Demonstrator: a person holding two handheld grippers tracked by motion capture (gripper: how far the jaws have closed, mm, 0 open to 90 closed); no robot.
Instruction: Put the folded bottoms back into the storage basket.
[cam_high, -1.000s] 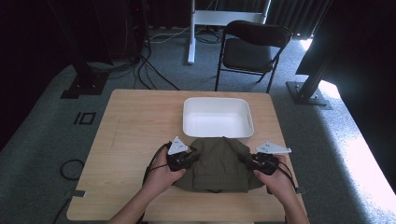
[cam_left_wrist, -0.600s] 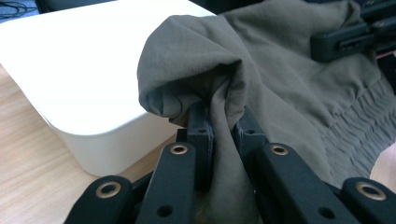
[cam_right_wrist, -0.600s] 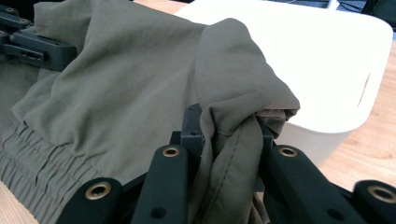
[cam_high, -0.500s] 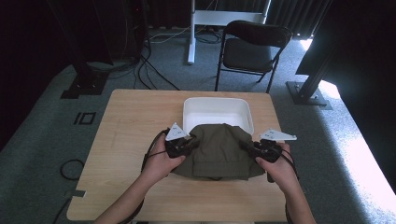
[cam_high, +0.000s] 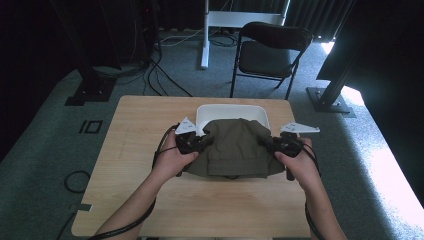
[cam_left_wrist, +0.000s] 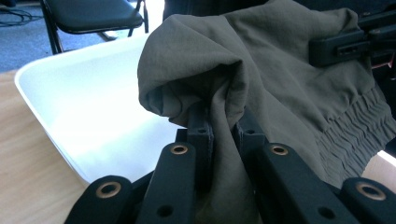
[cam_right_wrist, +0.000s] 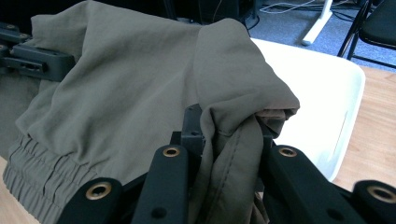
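So both tools are clamped on the folded garment: the left tool pinches a bunched fold on its side, the right tool does the same on the other, and the cloth hangs between them, its far edge over the near rim of the white tray just ahead of the jaws. To do this well I'd keep both hands level and move together so the fold doesn't sag open, then lower it flat inside. Count: one garment, one tray, two tools, one surface, one chair beyond.
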